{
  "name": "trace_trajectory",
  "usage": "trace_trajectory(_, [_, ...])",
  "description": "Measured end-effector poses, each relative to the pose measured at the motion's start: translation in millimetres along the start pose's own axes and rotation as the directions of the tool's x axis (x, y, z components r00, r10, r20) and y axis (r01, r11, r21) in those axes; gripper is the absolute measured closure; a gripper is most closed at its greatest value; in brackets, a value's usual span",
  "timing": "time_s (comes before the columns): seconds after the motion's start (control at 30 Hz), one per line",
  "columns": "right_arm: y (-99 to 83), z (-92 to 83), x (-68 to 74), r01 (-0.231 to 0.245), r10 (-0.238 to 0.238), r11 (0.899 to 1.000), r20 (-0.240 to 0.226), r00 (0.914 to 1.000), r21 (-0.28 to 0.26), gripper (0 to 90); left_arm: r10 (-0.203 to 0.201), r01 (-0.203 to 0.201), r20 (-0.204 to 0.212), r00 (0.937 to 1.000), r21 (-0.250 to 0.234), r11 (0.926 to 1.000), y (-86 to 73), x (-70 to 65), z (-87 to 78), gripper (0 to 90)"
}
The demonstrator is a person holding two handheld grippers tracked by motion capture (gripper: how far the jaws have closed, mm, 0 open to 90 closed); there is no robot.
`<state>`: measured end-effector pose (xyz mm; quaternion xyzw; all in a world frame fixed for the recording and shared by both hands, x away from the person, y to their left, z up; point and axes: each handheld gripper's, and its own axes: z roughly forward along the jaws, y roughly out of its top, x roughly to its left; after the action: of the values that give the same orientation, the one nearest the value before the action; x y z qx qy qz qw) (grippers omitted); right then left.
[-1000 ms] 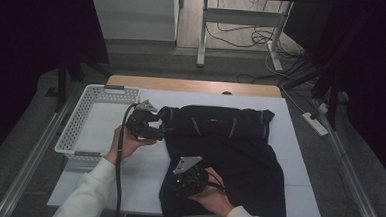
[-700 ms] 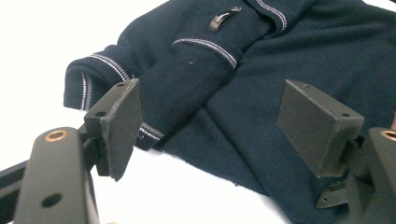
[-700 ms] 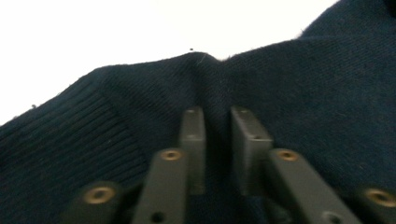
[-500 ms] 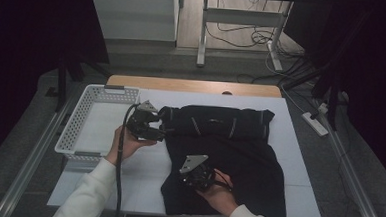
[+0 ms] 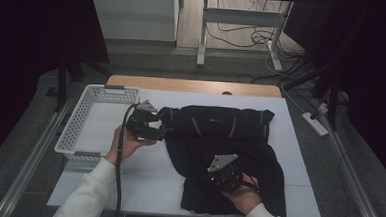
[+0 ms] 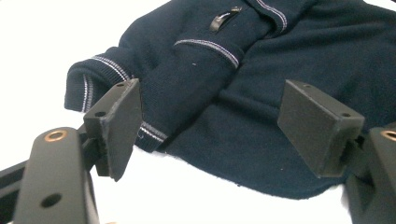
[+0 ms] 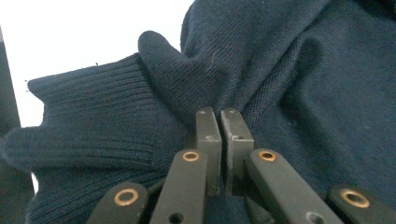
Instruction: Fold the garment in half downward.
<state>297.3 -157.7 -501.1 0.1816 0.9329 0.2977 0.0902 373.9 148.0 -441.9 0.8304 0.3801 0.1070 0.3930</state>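
A dark navy sweater (image 5: 229, 140) with thin pale stripes lies on the white table (image 5: 142, 171), its upper part folded into a band. My left gripper (image 5: 161, 128) sits at the band's left end, open. In the left gripper view, the left gripper (image 6: 210, 116) has its jaws wide apart on either side of a striped cuff (image 6: 93, 79) and the sweater's body (image 6: 289, 51), touching neither. My right gripper (image 5: 211, 178) is over the sweater's lower left part. In the right gripper view, the right gripper (image 7: 222, 116) is shut on a pinch of fabric beside the ribbed hem (image 7: 93, 126).
A white slotted basket (image 5: 88, 113) stands at the table's left edge, just left of my left hand. The table's wooden far edge (image 5: 192, 85) lies behind the sweater. Bare white surface runs along the front left and the right side.
My right gripper has moved to the right with the sweater's lower left fabric pinched in it, drawing that edge inward. The left gripper has stayed in place, open.
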Motion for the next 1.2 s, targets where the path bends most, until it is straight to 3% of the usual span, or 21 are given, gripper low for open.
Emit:
trace_trajectory(0.13, [-0.6, 1.5, 0.6, 0.01, -0.01, 1.0, -0.012, 0.9999, -0.017, 85.0, 0.0, 0.0, 0.002, 1.0, 0.006, 1.0, -0.3, -0.1, 1.7, 23.0])
trace_trajectory(0.2, [1.3, 0.2, 1.7, -0.003, 0.002, 0.999, -0.021, 0.9998, -0.047, 72.3, 0.003, -0.003, 0.003, 1.0, 0.005, 1.0, 0.1, -1.0, 1.7, 23.0])
trace_trajectory(0.37, [12.8, -4.9, 8.8, 0.002, -0.003, 0.99, -0.01, 0.9999, -0.14, 53.7, 0.003, -0.003, 0.0, 1.0, 0.002, 1.0, 0.7, -1.4, 1.0, 23.0])
trace_trajectory(0.47, [23.0, -6.3, 14.9, 0.015, -0.015, 0.982, 0.004, 0.9999, -0.188, 48.1, 0.002, -0.002, -0.003, 1.0, 0.001, 1.0, 0.5, -1.1, 0.5, 23.0])
trace_trajectory(0.6, [36.2, -1.2, 21.0, 0.02, -0.026, 0.974, -0.023, 0.9994, -0.225, 46.5, -0.002, 0.002, -0.004, 1.0, -0.007, 1.0, 0.6, -0.4, -1.1, 23.0])
trace_trajectory(0.67, [43.5, 7.6, 24.6, 0.034, -0.045, 0.978, -0.05, 0.9977, -0.205, 47.2, -0.002, 0.002, -0.004, 1.0, -0.009, 1.0, 0.7, 0.3, -2.0, 23.0])
trace_trajectory(0.77, [50.8, 23.5, 27.4, 0.056, -0.066, 0.984, -0.054, 0.9964, -0.171, 47.0, -0.008, 0.007, -0.005, 1.0, -0.017, 0.9998, 1.0, 2.3, -4.7, 23.0])
trace_trajectory(0.93, [59.5, 43.4, 25.3, 0.041, -0.05, 0.991, -0.072, 0.9961, -0.131, 47.0, -0.019, 0.019, -0.009, 0.9998, -0.038, 0.9991, 1.3, 5.1, -10.9, 23.2])
trace_trajectory(1.2, [58.6, 60.1, 11.9, 0.002, -0.003, 0.998, -0.025, 0.9997, -0.061, 46.3, -0.015, 0.014, -0.009, 0.9999, -0.033, 0.9994, 1.2, 6.0, -10.2, 23.1])
